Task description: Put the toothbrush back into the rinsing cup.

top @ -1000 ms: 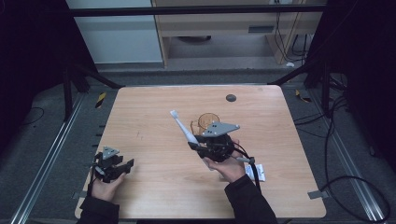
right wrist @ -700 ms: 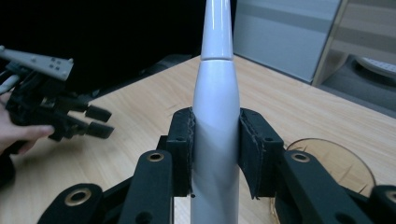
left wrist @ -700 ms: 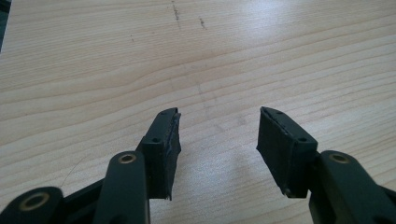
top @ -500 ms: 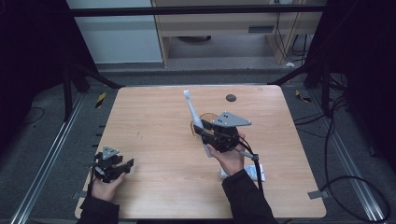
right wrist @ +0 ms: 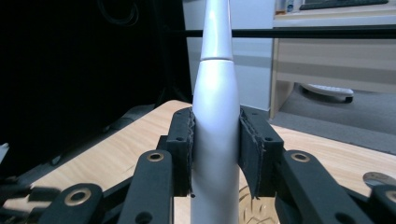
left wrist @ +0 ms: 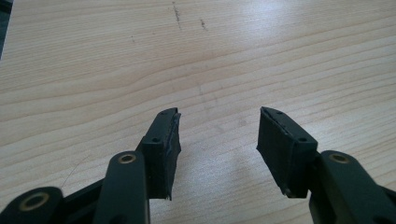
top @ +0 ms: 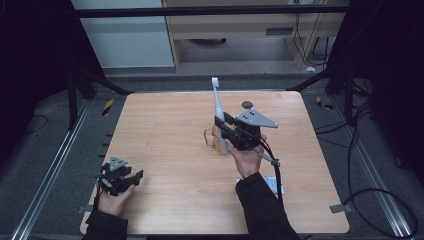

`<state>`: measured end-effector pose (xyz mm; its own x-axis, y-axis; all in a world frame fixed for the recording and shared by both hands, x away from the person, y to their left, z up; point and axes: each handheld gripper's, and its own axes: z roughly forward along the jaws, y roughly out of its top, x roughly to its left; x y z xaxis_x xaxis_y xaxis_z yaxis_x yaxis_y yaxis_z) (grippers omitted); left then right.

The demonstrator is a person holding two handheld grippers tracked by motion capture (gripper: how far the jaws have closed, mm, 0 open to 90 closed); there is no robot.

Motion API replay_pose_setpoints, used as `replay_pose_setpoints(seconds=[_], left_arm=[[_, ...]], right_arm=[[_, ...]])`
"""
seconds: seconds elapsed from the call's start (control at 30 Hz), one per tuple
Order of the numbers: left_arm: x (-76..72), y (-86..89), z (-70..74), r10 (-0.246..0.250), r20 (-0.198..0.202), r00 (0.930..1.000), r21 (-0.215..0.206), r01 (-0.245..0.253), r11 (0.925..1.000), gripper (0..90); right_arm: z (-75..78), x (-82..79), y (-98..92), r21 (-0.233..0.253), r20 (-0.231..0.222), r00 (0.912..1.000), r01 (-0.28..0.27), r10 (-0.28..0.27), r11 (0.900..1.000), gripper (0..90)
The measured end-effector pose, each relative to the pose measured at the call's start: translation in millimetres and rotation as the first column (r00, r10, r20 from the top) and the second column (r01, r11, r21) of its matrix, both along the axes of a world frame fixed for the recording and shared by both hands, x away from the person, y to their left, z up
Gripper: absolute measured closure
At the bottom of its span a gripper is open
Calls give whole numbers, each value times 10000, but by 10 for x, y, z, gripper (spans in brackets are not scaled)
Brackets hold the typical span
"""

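A light wooden table (top: 165, 150) fills most of the room's middle, set among dark frames and cables, with a person's two forearms coming in from its near edge. The right gripper (top: 226, 131), held above the table's centre, has its jaws clamped on the thick lower body of a white electric toothbrush (top: 218, 107); in the right gripper view the pads (right wrist: 182, 149) press flat on both sides of the white handle (right wrist: 215, 140), a grip that looks firm enough to carry it. The toothbrush stands close to upright, its long axis running up and slightly away from the person, brush head at the top and handle end pointing down. Just below and beside that lower end sits a clear glass cup (top: 214, 139), and the upright hold seems chosen so the handle can go down into the cup, though I cannot tell whether it has entered the rim yet. The left gripper (top: 131, 178) waits low at the near left corner, well apart from the work; its jaws stand wide open over bare wood with nothing between them. A small dark round object (top: 247, 104) lies near the far edge.
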<state>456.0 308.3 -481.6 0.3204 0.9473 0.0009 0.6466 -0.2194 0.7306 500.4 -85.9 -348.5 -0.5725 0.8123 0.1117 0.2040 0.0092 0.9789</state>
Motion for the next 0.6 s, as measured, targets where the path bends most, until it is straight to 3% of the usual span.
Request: replay_pose_setpoints(seconds=[0.33,0.6], left_arm=[[2,7,0,19,9,10000,-40,-19,10000,476],[3,10,0,34,11,10000,-48,-34,10000,475]], right_arm=[[4,174,45,388,364,9960,801,-816,9960,669],[-14,307,35,629,400,9911,1246,-1273,9902,669]])
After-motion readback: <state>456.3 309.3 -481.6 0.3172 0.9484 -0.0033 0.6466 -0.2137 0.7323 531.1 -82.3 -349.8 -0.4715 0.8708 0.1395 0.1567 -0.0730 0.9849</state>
